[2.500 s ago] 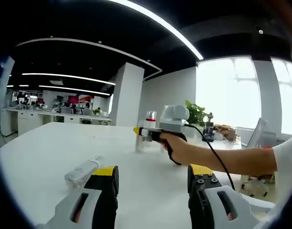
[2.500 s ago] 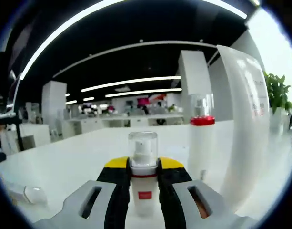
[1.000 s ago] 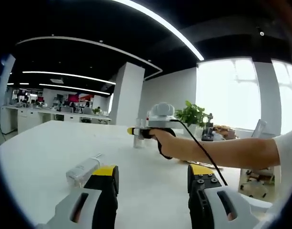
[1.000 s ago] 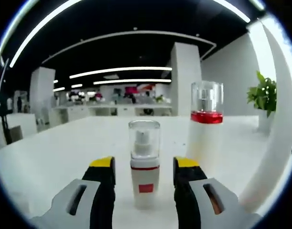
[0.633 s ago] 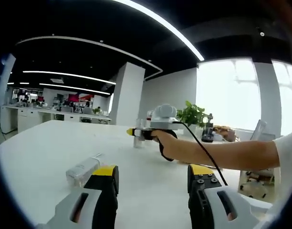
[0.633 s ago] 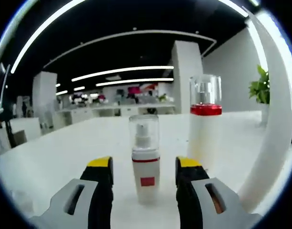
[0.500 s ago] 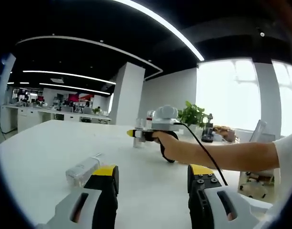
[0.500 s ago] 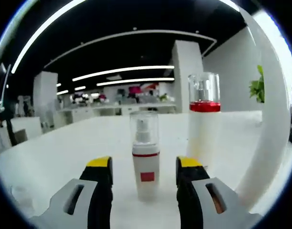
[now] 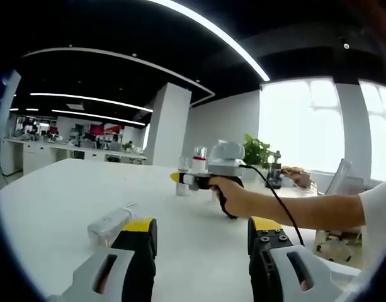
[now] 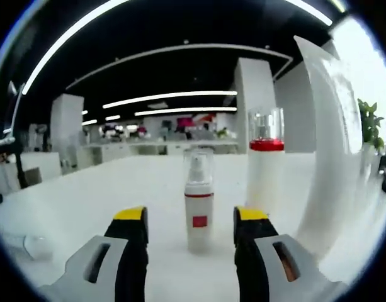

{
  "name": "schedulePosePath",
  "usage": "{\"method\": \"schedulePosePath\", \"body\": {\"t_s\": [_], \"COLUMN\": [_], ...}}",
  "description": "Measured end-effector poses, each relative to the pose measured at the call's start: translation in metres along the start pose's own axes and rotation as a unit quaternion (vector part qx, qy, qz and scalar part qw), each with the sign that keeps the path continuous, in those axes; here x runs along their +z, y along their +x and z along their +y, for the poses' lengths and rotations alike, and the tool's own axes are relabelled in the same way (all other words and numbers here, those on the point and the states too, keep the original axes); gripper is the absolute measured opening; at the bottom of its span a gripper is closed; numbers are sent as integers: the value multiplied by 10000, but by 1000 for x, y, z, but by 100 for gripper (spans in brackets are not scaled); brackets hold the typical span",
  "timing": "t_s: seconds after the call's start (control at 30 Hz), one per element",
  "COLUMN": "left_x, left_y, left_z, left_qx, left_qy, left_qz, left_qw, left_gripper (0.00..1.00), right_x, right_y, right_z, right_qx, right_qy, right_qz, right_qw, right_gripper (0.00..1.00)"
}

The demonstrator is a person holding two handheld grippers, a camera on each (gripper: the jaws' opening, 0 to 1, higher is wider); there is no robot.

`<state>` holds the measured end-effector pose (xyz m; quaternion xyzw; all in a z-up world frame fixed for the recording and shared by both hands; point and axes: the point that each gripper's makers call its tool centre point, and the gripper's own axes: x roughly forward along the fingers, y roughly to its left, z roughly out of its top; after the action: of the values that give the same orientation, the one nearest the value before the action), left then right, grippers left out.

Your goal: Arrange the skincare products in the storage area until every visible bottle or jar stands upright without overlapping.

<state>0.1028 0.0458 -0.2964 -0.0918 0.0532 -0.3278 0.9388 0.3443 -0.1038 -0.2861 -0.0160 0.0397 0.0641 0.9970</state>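
Observation:
In the right gripper view a small white pump bottle (image 10: pixel 198 202) with a red band and clear cap stands upright on the white table (image 10: pixel 117 195), a little beyond my open right gripper (image 10: pixel 190 229). Behind it stands a taller white bottle (image 10: pixel 265 175) with a red collar. A big frosted bottle (image 10: pixel 334 145) rises close on the right. A clear bottle (image 9: pixel 111 224) lies on its side in the left gripper view, just beyond the left jaw of my open left gripper (image 9: pixel 201 239). There too the right gripper (image 9: pixel 180 178), held in a hand (image 9: pixel 233 197), faces the upright bottles (image 9: pixel 191 170).
A clear rounded object (image 10: pixel 38 246) lies at the lower left of the right gripper view. A green plant (image 9: pixel 255 151) and small items (image 9: pixel 287 173) stand at the table's far side by the windows. An office with desks lies behind. Bare table spreads between both grippers.
My right gripper let go of the small pump bottle, opened, and has drawn back from it, so the bottle stands farther off. The left gripper has held still.

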Motion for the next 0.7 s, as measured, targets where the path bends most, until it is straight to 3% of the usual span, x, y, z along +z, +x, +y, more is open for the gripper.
{"method": "schedulePosePath", "body": {"t_s": [0.5, 0.63, 0.67, 0.7], "left_x": [4, 9, 11, 12], "left_y": [-5, -8, -9, -9], "left_z": [3, 3, 3, 3], "left_qx": [30, -13, -28, -27], "left_qy": [-16, -88, -113, -109], "left_qz": [-55, -112, -142, -152], "left_qw": [10000, 9999, 9998, 9998], "left_gripper": [59, 59, 59, 59], "right_x": [19, 21, 23, 22], "right_y": [-43, -60, -55, -65], "right_z": [16, 23, 23, 26], "right_qx": [618, 911, 1010, 1089], "right_qy": [223, 317, 330, 344], "right_qz": [-206, -246, -288, -302], "right_qw": [9976, 9950, 9939, 9930], "right_gripper": [50, 41, 39, 38]}}
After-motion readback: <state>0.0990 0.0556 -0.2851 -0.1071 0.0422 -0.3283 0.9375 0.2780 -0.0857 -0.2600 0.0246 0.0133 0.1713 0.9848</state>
